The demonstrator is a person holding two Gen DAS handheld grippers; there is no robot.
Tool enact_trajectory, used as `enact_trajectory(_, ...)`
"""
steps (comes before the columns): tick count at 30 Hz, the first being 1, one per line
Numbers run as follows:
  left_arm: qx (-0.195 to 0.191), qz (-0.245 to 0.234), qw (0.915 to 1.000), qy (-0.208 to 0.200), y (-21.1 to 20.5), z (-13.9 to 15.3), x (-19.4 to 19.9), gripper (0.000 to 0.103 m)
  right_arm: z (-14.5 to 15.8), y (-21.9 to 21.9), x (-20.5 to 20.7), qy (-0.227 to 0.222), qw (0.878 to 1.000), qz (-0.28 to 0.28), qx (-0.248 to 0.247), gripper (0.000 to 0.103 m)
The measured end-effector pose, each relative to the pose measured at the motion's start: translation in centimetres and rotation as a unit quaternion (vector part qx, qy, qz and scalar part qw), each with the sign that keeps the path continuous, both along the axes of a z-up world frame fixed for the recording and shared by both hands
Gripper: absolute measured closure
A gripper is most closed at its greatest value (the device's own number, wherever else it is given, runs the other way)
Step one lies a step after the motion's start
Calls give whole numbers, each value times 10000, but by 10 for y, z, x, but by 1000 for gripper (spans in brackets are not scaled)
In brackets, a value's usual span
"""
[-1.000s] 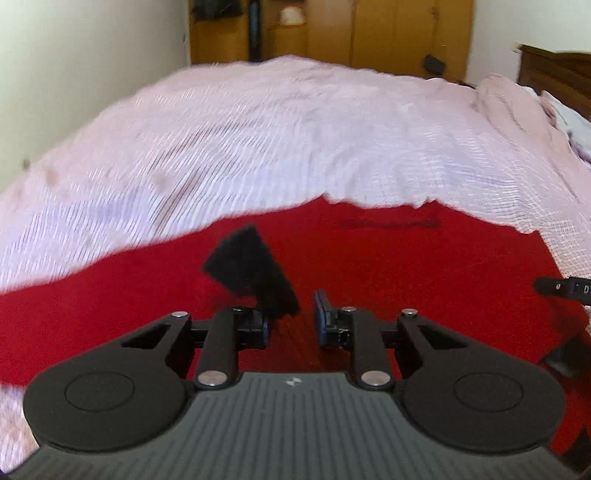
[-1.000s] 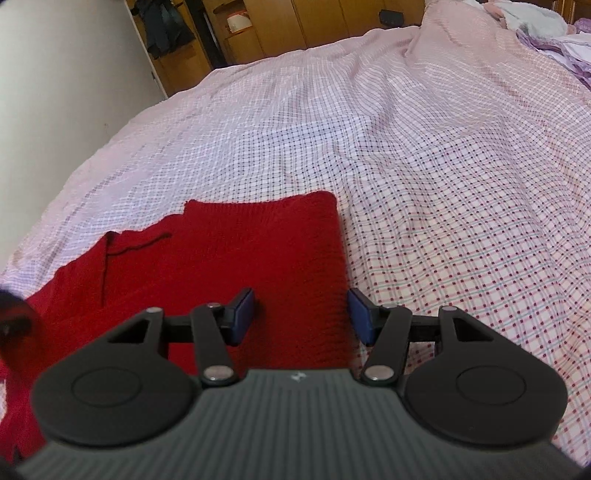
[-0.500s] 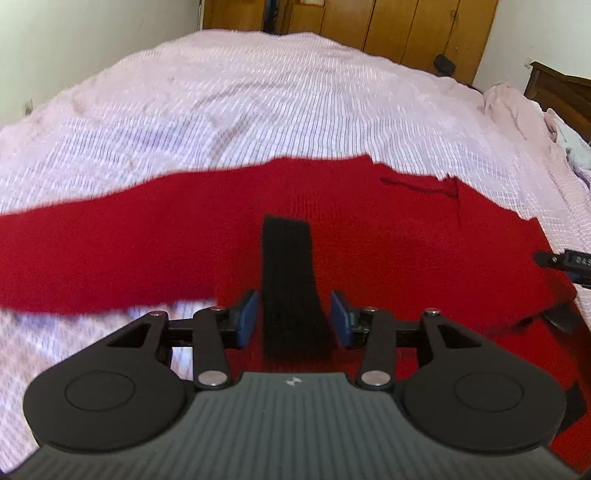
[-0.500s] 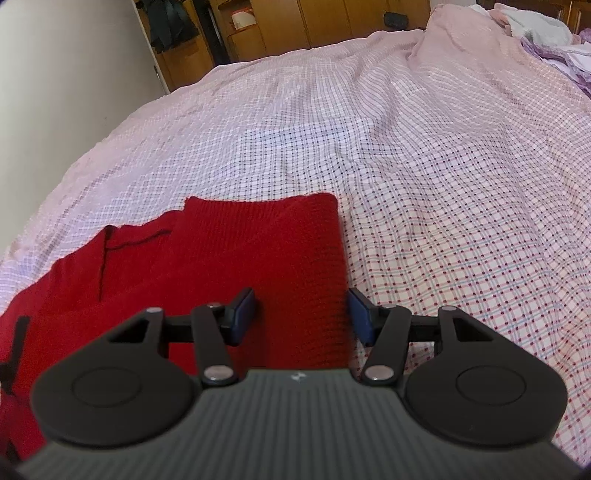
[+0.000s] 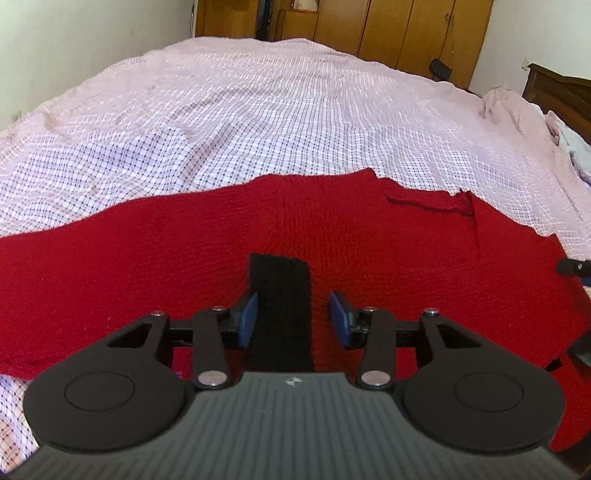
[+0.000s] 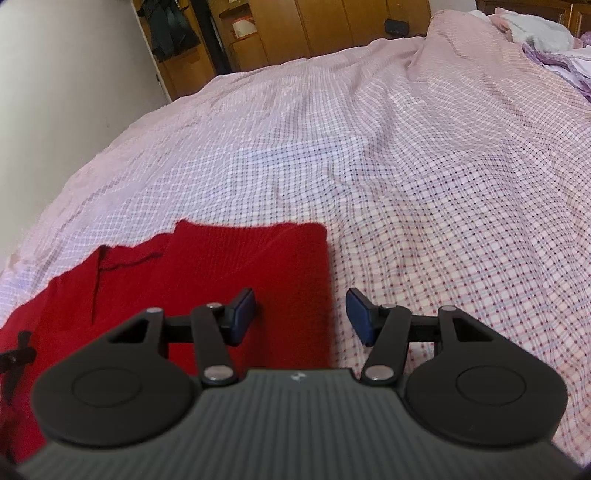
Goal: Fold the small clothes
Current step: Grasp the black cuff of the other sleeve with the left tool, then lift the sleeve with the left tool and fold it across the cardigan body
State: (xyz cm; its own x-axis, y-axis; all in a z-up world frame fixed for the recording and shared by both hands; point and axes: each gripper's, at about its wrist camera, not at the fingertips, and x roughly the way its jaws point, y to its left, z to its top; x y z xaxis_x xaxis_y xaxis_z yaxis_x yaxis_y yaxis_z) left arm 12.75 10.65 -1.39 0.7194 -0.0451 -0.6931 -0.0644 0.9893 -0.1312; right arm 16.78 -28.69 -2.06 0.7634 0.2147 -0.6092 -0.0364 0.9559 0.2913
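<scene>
A red knitted garment point(image 5: 184, 258) lies flat on the checked bedsheet point(image 5: 295, 122). A black cuff strip point(image 5: 282, 314) lies on top of it, between the open fingers of my left gripper point(image 5: 293, 317), which does not hold it. In the right wrist view the garment point(image 6: 240, 269) shows a straight folded right edge. My right gripper point(image 6: 301, 317) is open and empty, low over that edge, its left finger above the red cloth and its right finger above the sheet. A tip of the right gripper shows in the left wrist view point(image 5: 576, 266).
The bed stretches far ahead, with wrinkles in the sheet point(image 6: 406, 166). Wooden wardrobes point(image 5: 388, 29) stand behind it. A white wall point(image 6: 55, 92) runs along the left. Other laundry point(image 6: 535, 33) lies at the far right by the headboard point(image 5: 561, 92).
My left gripper opened wider and let go of the black cuff, which now lies flat on the red garment. The left view swung lower and steadier. The right gripper stayed nearly still.
</scene>
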Motion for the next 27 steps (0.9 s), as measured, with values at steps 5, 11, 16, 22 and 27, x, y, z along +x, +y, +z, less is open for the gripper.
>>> enact_trajectory(5,32,-87,9998,-171,-8,0,-3,80,-3,5,6,-35,9999,148,31,46)
enact_trajectory(11,208,-129,9974,-683,-15,16,-6,84,2,16,-1,-414,9984,271,-260,86)
enact_trajectory(16,311,-165,9954,-892,-20,26,14,84,9,6,-8,-816,9962,-213,-226,87)
enact_trajectory(22,657,-130,9974,-277,-28,-4,47,73,-13,7,9,-374,9980,-317,-389,82)
enact_trajectory(27,613,-106,9978,-246,-22,0,41,68,-15,-2,12,-214,9991,-348,-135,76)
